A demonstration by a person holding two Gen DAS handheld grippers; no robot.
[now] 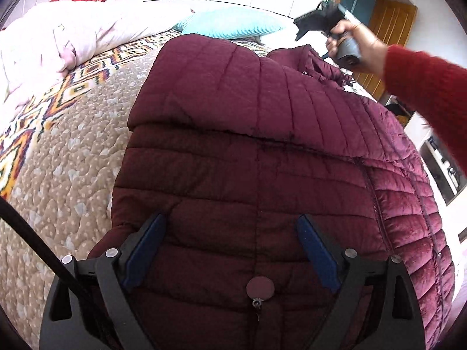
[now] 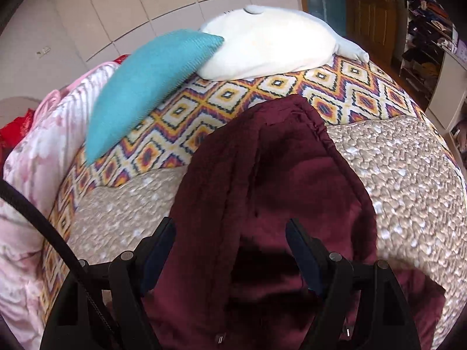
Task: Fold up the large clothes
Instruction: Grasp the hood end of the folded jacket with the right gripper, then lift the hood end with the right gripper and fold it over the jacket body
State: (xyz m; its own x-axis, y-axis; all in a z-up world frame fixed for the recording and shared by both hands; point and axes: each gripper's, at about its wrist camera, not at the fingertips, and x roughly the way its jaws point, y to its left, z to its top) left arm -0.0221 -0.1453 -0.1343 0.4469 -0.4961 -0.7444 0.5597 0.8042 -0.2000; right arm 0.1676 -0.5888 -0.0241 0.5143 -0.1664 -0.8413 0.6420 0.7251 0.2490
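Observation:
A maroon quilted puffer jacket (image 1: 262, 151) lies on the bed, with one sleeve folded across its body. My left gripper (image 1: 230, 224) is open just above the jacket's near hem, jaws wide apart, holding nothing. In the right wrist view my right gripper (image 2: 230, 230) is open over the jacket's hood end (image 2: 277, 180), empty. The right gripper also shows in the left wrist view (image 1: 315, 20), held in a hand with a red sleeve above the jacket's far collar.
The bed has a beige quilted cover (image 1: 67, 175) with a diamond-patterned band (image 2: 262, 87). A teal pillow (image 2: 146, 87), a white plush pillow (image 2: 268, 49) and a pink duvet (image 1: 58, 46) lie at the far side. A wooden door (image 1: 388, 29) and a clothes rack (image 2: 426, 43) stand beyond.

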